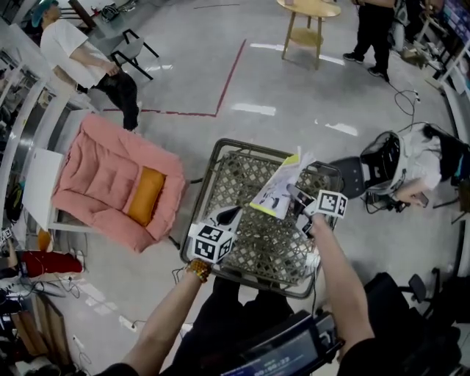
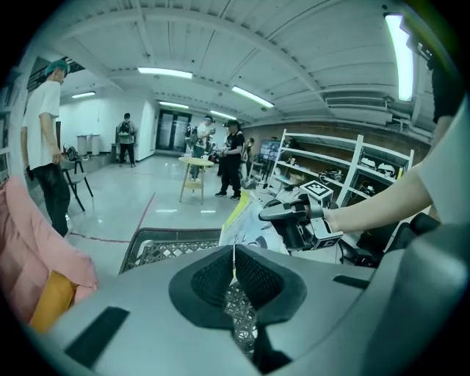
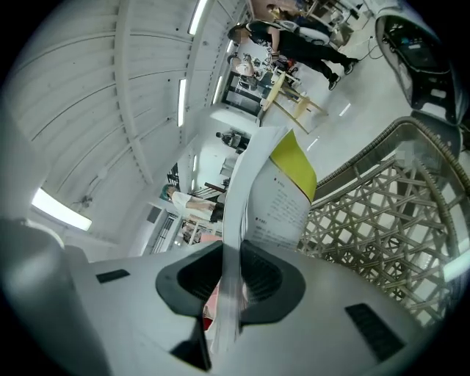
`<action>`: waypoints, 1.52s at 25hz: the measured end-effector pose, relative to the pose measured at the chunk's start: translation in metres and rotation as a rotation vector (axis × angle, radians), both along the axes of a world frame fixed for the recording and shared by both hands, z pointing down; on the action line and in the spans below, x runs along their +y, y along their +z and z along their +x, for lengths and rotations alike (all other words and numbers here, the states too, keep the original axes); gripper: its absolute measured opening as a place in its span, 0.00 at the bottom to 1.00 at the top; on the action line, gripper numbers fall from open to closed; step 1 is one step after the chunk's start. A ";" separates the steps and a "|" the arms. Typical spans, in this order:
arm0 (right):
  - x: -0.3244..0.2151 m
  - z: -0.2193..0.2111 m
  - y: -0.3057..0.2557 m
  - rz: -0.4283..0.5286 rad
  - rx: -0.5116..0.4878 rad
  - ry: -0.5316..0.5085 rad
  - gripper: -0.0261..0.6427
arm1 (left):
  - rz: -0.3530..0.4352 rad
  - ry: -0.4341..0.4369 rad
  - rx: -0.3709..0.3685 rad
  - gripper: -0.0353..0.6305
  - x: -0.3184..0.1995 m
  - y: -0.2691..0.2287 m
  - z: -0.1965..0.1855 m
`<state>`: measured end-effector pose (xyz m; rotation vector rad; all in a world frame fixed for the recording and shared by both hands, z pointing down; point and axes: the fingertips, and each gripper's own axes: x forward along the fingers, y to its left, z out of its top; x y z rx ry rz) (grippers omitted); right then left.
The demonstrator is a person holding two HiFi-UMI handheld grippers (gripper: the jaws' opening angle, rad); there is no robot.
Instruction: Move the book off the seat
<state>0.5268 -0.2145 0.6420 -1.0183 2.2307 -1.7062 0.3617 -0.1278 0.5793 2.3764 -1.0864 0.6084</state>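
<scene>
A thin white book (image 1: 279,187) with a yellow-green corner hangs tilted above the grey wicker seat (image 1: 242,176), clear of the weave. My right gripper (image 1: 297,197) is shut on its lower edge. In the right gripper view the pages (image 3: 283,198) run edge-on between the pads of that gripper (image 3: 229,275), with the seat (image 3: 382,213) beyond. My left gripper (image 1: 231,215) hovers over the seat's front left, jaws together and holding nothing. The left gripper view shows this gripper (image 2: 235,275) facing the book (image 2: 246,224) and the right gripper (image 2: 275,213) over the seat rim (image 2: 165,250).
A pink padded armchair (image 1: 103,176) with an orange cushion (image 1: 145,194) stands left of the seat. A black office chair (image 1: 382,158) is at the right, a wooden stool (image 1: 308,22) far back. A person (image 1: 73,51) sits at the top left; another (image 1: 374,29) stands beyond.
</scene>
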 end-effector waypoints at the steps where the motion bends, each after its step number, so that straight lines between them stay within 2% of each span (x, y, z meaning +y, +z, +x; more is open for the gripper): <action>1: -0.001 0.004 0.003 -0.011 -0.005 0.001 0.15 | -0.002 -0.002 -0.002 0.07 -0.002 0.000 0.003; 4: -0.003 0.011 0.009 -0.031 -0.035 0.001 0.15 | -0.005 -0.004 -0.010 0.07 -0.006 0.000 0.010; 10: -0.010 0.028 0.029 -0.064 -0.003 0.013 0.15 | -0.020 -0.003 -0.019 0.07 -0.012 0.003 0.020; 13: -0.014 0.030 0.033 -0.070 -0.020 0.021 0.15 | -0.030 -0.008 -0.024 0.07 -0.015 0.006 0.021; 17: -0.019 0.047 0.046 -0.072 0.032 0.012 0.15 | -0.049 -0.008 -0.029 0.07 -0.016 0.012 0.030; 24: -0.013 0.081 0.073 -0.109 0.062 0.024 0.15 | -0.068 -0.015 -0.036 0.07 -0.020 0.025 0.037; 29: 0.001 0.105 0.098 -0.176 0.052 0.102 0.15 | -0.091 -0.004 -0.046 0.07 -0.017 0.033 0.040; 38: 0.011 0.136 0.141 -0.274 0.131 0.184 0.15 | -0.082 0.003 -0.059 0.07 -0.020 0.031 0.045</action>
